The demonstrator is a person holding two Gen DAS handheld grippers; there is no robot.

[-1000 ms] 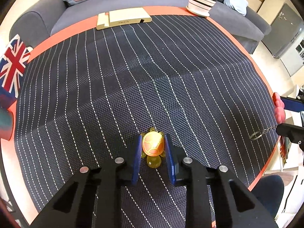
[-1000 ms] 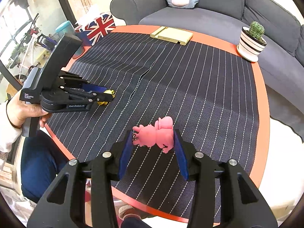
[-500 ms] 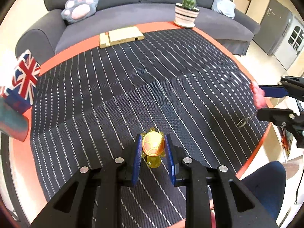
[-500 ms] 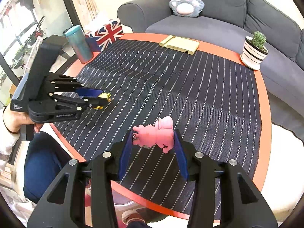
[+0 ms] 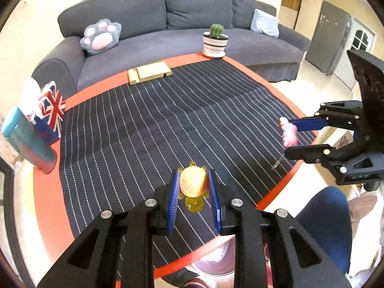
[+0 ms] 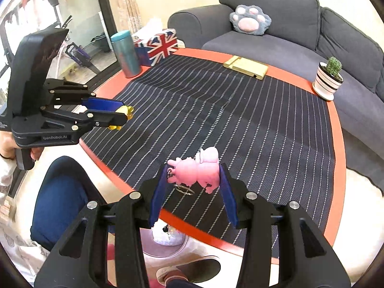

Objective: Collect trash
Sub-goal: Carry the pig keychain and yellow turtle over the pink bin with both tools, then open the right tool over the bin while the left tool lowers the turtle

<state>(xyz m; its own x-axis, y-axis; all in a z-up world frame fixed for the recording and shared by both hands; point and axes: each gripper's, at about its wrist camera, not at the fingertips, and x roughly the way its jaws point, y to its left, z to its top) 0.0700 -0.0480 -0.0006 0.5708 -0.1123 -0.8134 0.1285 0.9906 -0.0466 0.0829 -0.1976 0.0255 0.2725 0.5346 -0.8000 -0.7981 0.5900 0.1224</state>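
Left wrist view: left gripper clenched on yellow turtle toy, now lifted well above striped mat compared with a second earlier, when held low over it. More of sofa seen than before. Right gripper seen at 3 o'clock, grasping pink pig keychain, closer in than earlier.

Right wrist view: right gripper grasping the pig keychain over near edge of red table, with key ring hanging below; raised a little since earlier. Left gripper at 9 o'clock with the turtle between blue pads.

Shown only here: white bin and shoe below at 6 o'clock, and hand on the handle. Around: cactus pot, wooden stand, flag tissue box, teal bottle, paw cushion. Nothing between the toys and the bin except table edge.
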